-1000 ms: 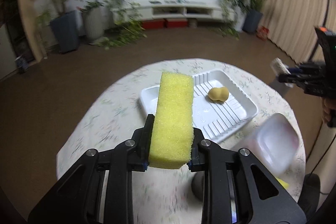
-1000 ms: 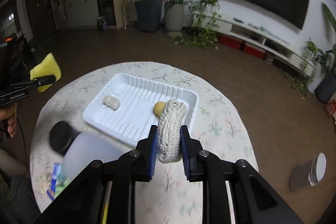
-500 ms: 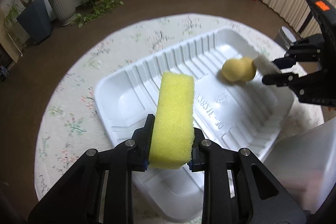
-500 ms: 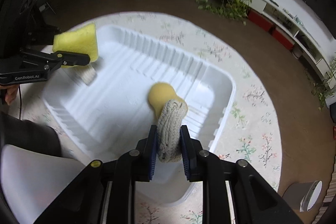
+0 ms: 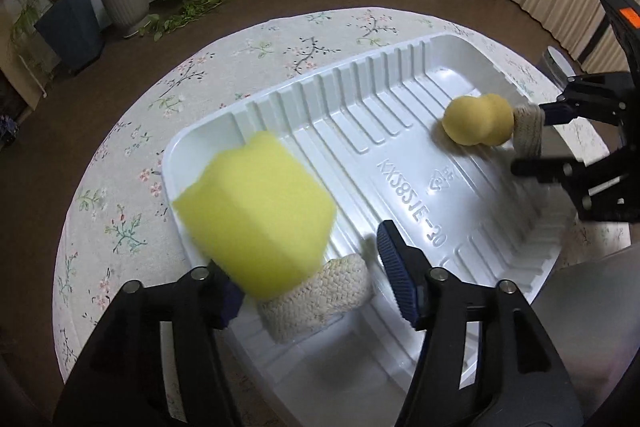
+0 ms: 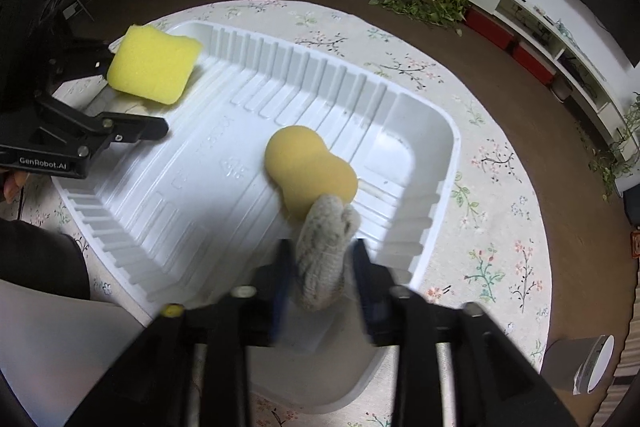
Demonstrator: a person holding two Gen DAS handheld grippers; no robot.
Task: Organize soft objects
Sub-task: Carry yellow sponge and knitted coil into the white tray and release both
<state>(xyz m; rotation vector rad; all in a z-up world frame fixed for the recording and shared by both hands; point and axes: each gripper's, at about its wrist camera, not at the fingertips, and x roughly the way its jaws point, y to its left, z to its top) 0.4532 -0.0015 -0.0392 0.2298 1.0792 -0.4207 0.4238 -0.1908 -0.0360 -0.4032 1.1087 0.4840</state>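
Observation:
A white ribbed tray (image 5: 360, 115) (image 6: 240, 99) lies on the round flowered table. My left gripper (image 5: 308, 267) is open over the tray's near corner; the yellow sponge (image 5: 256, 215) (image 6: 154, 65), blurred, tips out of it above a beige knitted roll (image 5: 320, 299). My right gripper (image 6: 320, 263) has opened; its beige knitted roll (image 6: 324, 251) (image 5: 528, 131) stands loose between the jaws beside an orange peanut-shaped sponge (image 6: 312, 175) (image 5: 478, 121) in the tray.
A white container (image 6: 60, 339) (image 5: 592, 307) stands on the table by the tray. A grey cylinder (image 6: 580, 367) lies on the floor. Plants and a low TV shelf line the walls.
Both grippers came down over the tray and opened. The yellow sponge has slipped from the left jaws and is falling sideways. The right knitted roll is released.

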